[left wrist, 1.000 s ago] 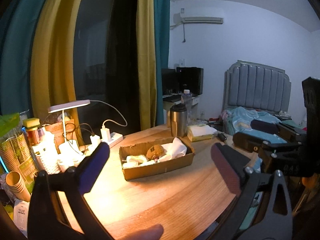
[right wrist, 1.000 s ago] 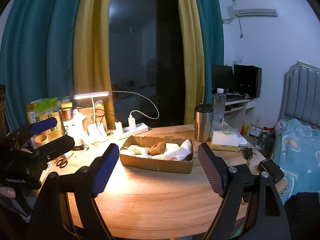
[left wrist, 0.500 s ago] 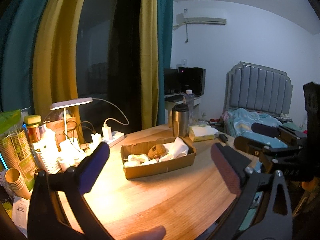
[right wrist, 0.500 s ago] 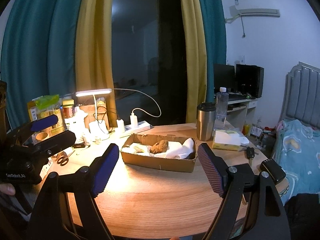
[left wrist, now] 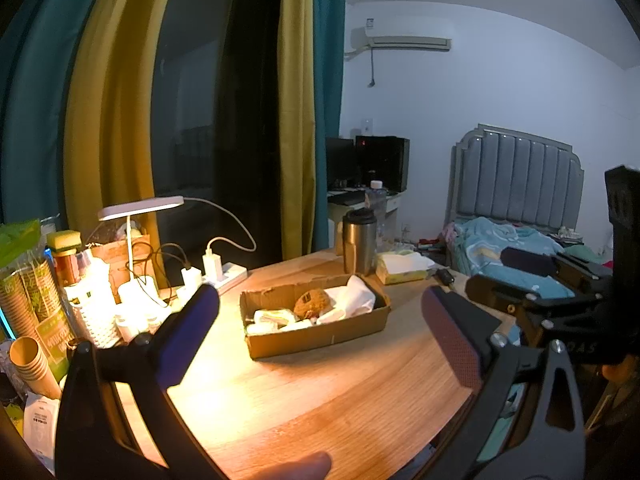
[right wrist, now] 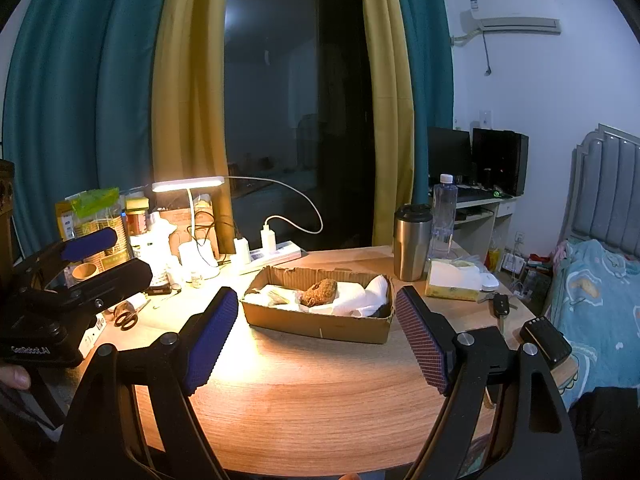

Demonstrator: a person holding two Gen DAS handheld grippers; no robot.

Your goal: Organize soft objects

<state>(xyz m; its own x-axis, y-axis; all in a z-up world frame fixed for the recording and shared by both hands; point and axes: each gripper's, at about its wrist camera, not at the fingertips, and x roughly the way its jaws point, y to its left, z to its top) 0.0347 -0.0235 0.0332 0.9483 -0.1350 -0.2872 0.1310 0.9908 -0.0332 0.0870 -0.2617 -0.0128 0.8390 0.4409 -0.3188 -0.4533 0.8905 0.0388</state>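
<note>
A shallow cardboard box stands in the middle of the round wooden table. In it lie a brown plush lump, white crumpled cloth and pale folded pieces. My left gripper is open and empty, held above the table's near edge, well short of the box. My right gripper is open and empty, also short of the box. Each gripper shows in the other's view, the right one and the left one.
A lit desk lamp, power strip with chargers, cups and jars crowd the table's left. A steel tumbler, water bottle, tissue pack, keys and a black case sit right. A bed is beyond.
Both grippers have drifted slightly back and up, so the box sits a little further along the table. Both stay open and empty. Nothing on the table has moved.
</note>
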